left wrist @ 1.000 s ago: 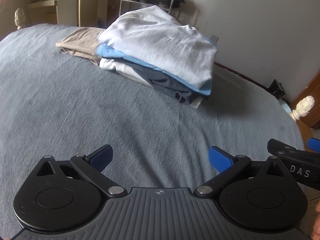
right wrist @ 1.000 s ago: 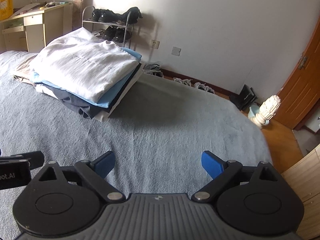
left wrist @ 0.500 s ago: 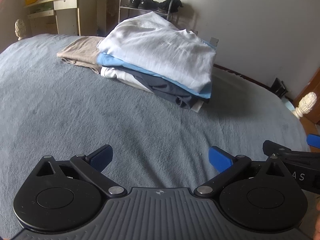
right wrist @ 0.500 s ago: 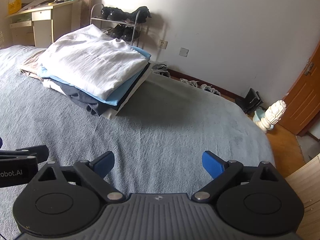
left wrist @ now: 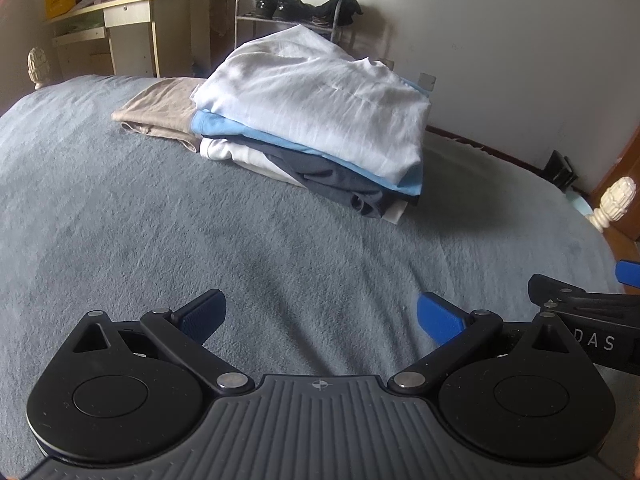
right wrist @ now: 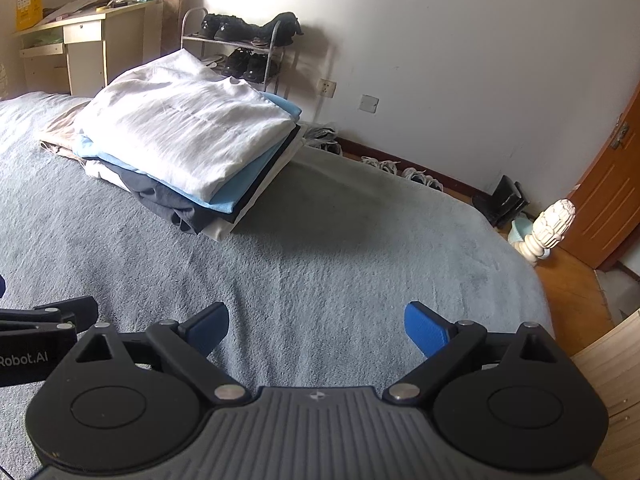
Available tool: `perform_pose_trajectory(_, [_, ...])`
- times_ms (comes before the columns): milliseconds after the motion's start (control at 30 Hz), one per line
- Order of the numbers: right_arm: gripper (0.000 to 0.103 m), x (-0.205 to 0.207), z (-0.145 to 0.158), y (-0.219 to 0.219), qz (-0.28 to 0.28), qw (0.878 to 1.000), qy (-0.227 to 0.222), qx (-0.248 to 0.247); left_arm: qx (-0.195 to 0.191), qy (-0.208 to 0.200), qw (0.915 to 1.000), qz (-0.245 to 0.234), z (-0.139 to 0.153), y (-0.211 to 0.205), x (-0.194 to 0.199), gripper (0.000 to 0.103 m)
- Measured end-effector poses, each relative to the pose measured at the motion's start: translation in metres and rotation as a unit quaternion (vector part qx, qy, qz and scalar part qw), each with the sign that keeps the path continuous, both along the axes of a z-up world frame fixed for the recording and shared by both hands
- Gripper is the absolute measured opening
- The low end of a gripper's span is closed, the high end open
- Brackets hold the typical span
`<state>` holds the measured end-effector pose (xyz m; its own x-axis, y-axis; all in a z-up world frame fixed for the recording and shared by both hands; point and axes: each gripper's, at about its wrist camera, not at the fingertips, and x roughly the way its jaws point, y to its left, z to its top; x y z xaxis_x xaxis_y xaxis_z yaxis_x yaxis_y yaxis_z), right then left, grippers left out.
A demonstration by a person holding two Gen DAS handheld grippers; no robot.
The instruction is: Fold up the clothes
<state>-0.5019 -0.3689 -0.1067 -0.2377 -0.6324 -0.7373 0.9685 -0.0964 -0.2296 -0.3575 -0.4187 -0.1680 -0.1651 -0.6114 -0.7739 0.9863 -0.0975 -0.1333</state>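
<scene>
Folded clothes stacked on grey-blue bed cover, both grippers held low and empty.

The stack of folded clothes (left wrist: 320,128), white shirt on top, is seen upper centre. Left gripper (left wrist: 320,316) and right gripper (right wrist: 316,322) are held over bare grey-blue bed cover (left wrist: 160,232), jaws apart, nothing gripped.

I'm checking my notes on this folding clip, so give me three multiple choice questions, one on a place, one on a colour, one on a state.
1. Where is the pile of folded clothes?
A. on the bed
B. on the desk
C. on the floor

2. What colour is the top garment?
A. red
B. white
C. black

3. How are the left claw and right claw?
A. both open, empty
B. both shut on cloth
C. one holding a shirt

Answers: 1 A, the pile sits on the grey bedcover. 2 B, white lies uppermost. 3 A, blue pads stand apart over bare cover.
</scene>
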Motion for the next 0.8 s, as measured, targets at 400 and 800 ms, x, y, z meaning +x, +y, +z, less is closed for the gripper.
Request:
perform_pose_trajectory(400, [0.097,0.0001,0.0012,0.003,0.002,1.0,0.0,-0.004,-0.004,0.001,1.0,0.001,0.0037,0.0033,-0.0015,0.103])
perform_pose_trajectory(800, [0.097,-0.0043,0.0021,0.005,-0.002,1.0,-0.003,-0.011,-0.005,0.001,1.0,-0.001,0.0048,0.0055,-0.0064,0.103])
